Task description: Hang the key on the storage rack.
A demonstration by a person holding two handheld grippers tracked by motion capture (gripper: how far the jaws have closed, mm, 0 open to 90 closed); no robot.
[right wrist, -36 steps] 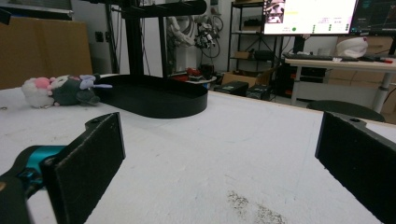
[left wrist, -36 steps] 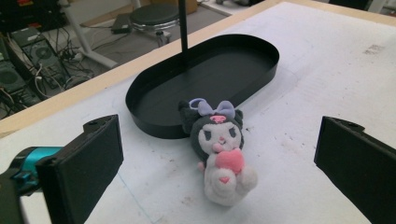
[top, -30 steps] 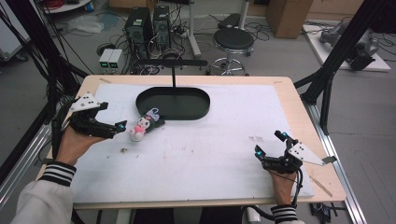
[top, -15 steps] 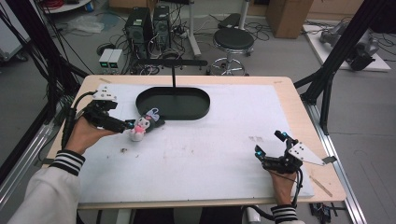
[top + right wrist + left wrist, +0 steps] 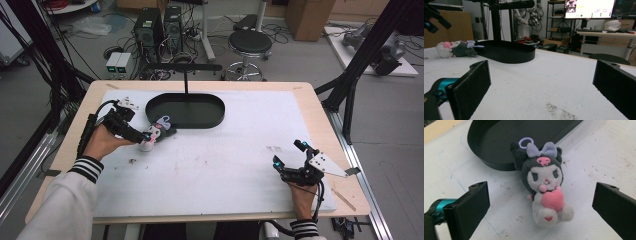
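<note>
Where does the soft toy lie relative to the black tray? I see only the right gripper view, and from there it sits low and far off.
Observer: In the high view the soft toy lies on the white mat just off the tray's left end, outside it.
Operator: Is anything near it?
Observer: The left gripper is at the toy, and the left gripper view shows its jaws open on either side, not touching.
Operator: Which way does the toy face?
Observer: Face up, with a pink heart on its front and a purple bow toward the tray.

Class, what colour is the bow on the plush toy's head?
Pale purple; the bow on the plush toy shows best in the left gripper view.
</note>
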